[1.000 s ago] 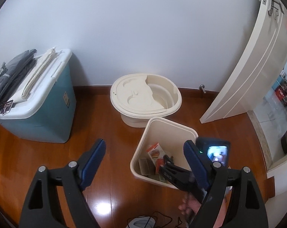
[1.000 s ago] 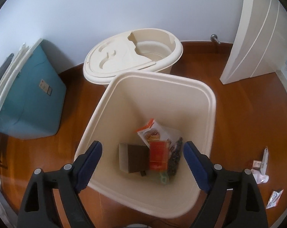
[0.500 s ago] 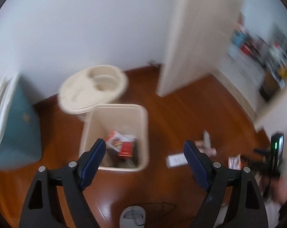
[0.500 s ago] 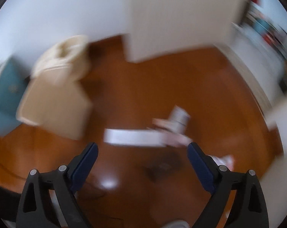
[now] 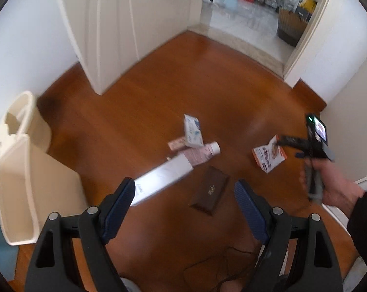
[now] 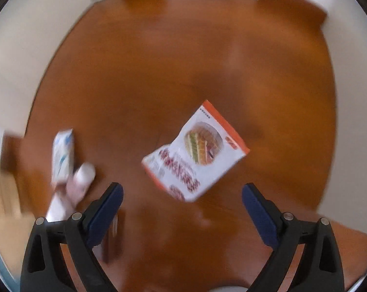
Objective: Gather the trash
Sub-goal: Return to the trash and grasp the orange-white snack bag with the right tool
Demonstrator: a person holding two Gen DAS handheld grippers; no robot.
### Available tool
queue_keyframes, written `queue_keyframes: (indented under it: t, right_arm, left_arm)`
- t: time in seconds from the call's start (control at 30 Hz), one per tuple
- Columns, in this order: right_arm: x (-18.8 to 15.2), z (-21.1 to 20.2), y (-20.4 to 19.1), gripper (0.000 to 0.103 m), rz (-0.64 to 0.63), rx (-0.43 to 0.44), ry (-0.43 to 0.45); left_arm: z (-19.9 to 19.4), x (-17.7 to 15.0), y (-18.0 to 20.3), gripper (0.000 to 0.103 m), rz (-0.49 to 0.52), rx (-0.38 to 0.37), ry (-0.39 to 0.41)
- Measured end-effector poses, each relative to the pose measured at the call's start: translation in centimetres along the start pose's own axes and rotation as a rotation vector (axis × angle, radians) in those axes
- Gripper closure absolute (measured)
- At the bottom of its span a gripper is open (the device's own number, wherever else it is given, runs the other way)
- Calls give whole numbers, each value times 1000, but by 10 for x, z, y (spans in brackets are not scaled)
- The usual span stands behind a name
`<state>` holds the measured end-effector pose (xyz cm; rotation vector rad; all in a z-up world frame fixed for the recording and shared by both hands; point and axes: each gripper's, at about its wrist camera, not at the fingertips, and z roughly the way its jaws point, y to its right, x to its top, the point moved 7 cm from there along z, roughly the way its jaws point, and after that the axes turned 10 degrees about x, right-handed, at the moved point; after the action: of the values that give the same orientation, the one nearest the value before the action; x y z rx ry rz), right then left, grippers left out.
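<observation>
R wrist view blurred; orange-white packet (image 6: pixel 195 153) print unreadable. Brown box (image 5: pixel 210 191) gold logo illegible. Bin (image 5: pixel 25 189) cut off. L gripper (image 5: pixel 183 192), R gripper (image 6: pixel 182 194): jaws apart, empty.

Pretty bright, soft daylight overall, seems to pour in from the open doorway (image 5: pixel 251 7) at the top of the left wrist view. The wood floor (image 5: pixel 183 92) has a mild sheen, no harsh shadows. Heavy fisheye bend plus black corners in both views. Left wrist view is only slightly smeared; the right wrist one is badly motion-blurred (the snack packet (image 6: pixel 195 153) print is barely readable), edges streaked worst
</observation>
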<state>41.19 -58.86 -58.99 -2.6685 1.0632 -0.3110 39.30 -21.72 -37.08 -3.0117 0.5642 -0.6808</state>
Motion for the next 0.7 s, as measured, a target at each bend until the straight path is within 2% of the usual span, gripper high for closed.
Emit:
queue_keyframes:
  t: [0.17,0.27,0.37,0.43,0.47,0.53,0.57,0.6,0.67,0.7]
  right_arm:
    - [12,59,10,4,32,-147,-61]
    - [12,70,11,4,51,-161,-60]
    - [7,80,6,7,2,-170,-87]
    - [5,84,7,23,-16,-166,-97]
    - [5,84,8,25,-18,-165,-83]
    - [3,87,8,58,-33,-162,-91]
    - [0,89,6,62,-39,-149,-87]
    - [0,87,5,73,-56,-137,-72]
    - [-3,83,2,83,-90,-115,-49]
    - [-3,80,0,94,-96,-95,-38]
  left_arm:
    - [45,-12,16,19,1,3,-31]
    - [65,-17,17,19,9,10,-47]
    - [81,-19,18,19,11,19,-60]
    - [92,-17,20,19,21,24,-61]
    - [95,-15,20,19,22,22,-61]
    - [107,-13,16,19,8,18,-77]
    - [113,-12,13,19,0,24,-83]
    - [116,-10,10,19,-5,34,-85]
    - [127,-6,6,19,-3,52,-88]
    - [131,-4,6,19,-2,53,-84]
